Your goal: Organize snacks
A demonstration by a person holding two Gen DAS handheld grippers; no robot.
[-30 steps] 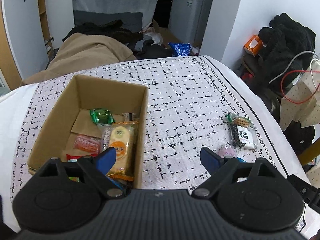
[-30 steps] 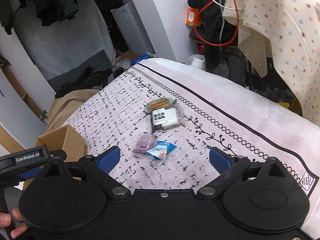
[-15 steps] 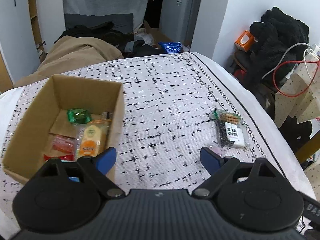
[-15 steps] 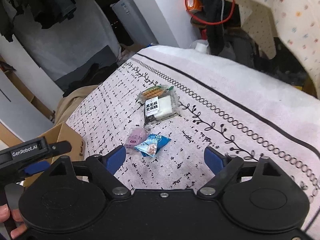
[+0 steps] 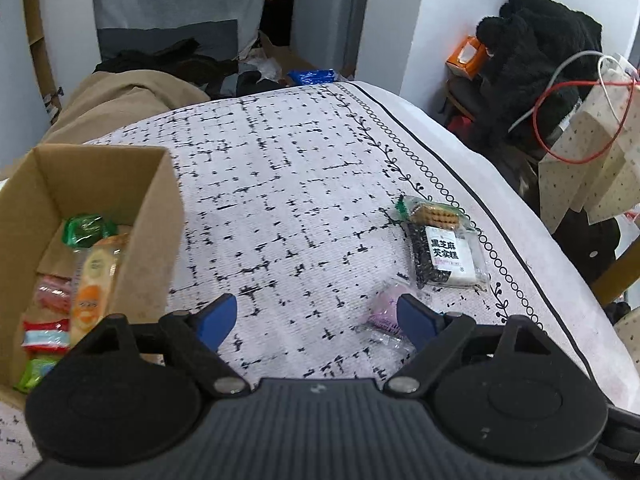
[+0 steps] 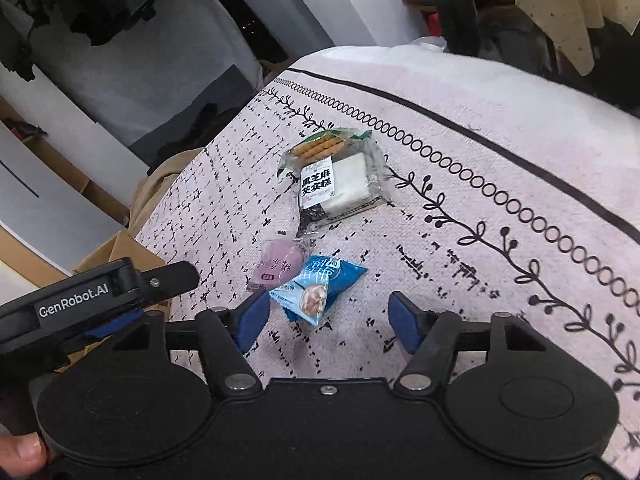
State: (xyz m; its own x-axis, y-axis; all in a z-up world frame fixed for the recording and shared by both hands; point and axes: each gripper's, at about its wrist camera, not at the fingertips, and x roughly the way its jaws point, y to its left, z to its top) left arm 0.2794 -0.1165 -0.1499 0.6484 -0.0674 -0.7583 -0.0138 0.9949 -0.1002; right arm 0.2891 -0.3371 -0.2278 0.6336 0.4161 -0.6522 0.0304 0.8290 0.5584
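A bed covered with a white cloth [image 5: 288,184] with black dashes carries everything. On its left part stands an open cardboard box [image 5: 154,216]. To the right lie a sesame cake packet [image 6: 340,184], a small purple packet [image 6: 278,266] and a blue packet [image 6: 320,292], the last two touching.

Both grippers have a black body with two round discs, silver screws and blue fingertips: the left gripper [image 5: 314,318], the right gripper [image 6: 326,316]. The left one carries white "GenRobot.AI" lettering.
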